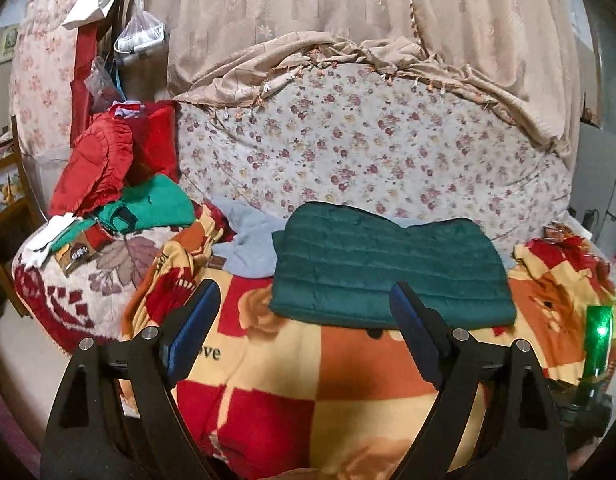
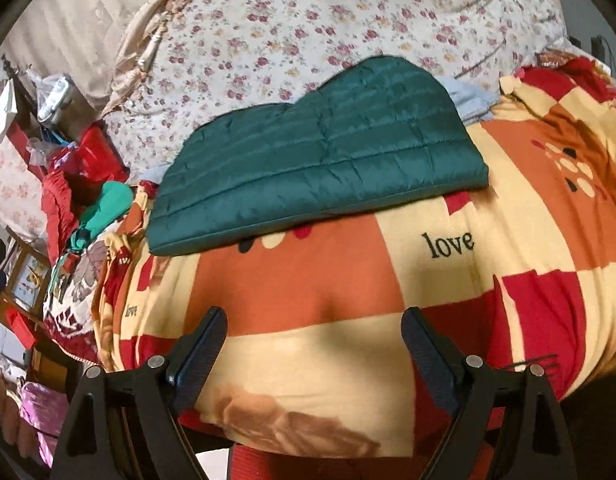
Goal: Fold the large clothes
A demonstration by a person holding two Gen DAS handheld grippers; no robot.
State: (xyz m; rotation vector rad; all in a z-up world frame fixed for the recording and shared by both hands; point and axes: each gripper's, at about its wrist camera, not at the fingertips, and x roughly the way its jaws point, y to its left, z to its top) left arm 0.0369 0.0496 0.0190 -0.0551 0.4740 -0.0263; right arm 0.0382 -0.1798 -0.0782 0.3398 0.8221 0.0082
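Note:
A dark green quilted jacket (image 1: 387, 268) lies folded into a flat rectangle on the red, orange and cream checked blanket (image 1: 308, 380); the right wrist view shows the same jacket (image 2: 319, 168) on that blanket (image 2: 387, 280). My left gripper (image 1: 306, 300) hangs open just in front of the jacket's near edge, nothing between its fingers. My right gripper (image 2: 313, 328) is open too, over bare blanket and well short of the jacket. A light blue garment (image 1: 248, 244) peeks out behind the jacket.
A heap of red and bright green clothes (image 1: 120, 184) sits at the left on a maroon-patterned blanket. A floral cushion (image 1: 367, 148) and a beige curtain back the bed. Bags (image 1: 140, 28) hang at the upper left. The other gripper's green light (image 1: 599, 332) glows at right.

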